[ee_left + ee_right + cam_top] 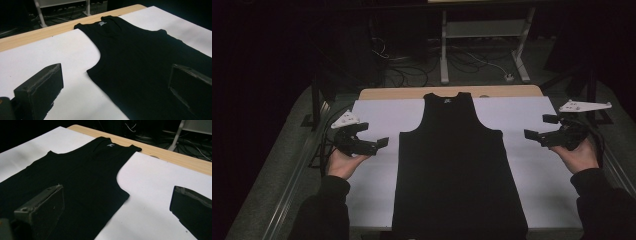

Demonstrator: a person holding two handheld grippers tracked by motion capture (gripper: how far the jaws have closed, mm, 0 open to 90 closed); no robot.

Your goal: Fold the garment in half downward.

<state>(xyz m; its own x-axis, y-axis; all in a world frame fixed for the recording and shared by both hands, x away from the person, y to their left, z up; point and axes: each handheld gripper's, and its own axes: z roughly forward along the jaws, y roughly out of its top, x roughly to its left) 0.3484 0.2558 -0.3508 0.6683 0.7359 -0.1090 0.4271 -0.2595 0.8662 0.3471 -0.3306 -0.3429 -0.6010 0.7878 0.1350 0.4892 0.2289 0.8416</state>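
High view: I hold the left gripper (371, 134) palm-up just left of the black tank top (457, 165), its jaws spread with nothing between them. I hold the right gripper (540, 127) likewise off the top's right side, jaws apart. The tank top lies flat on the white sheet (377, 115); its hem is cut off at the bottom edge.

Looks like a lab or recording setup rather than anyone's home. Everything around the wooden table (377, 93) is blacked out, with a white sheet (377, 117) laid over the top as a work surface. Behind it, loose cables (412, 70) sprawl across the grey floor (262, 165), next to the white metal legs of another desk frame (444, 50). Pretty bare, test-bench vibes.
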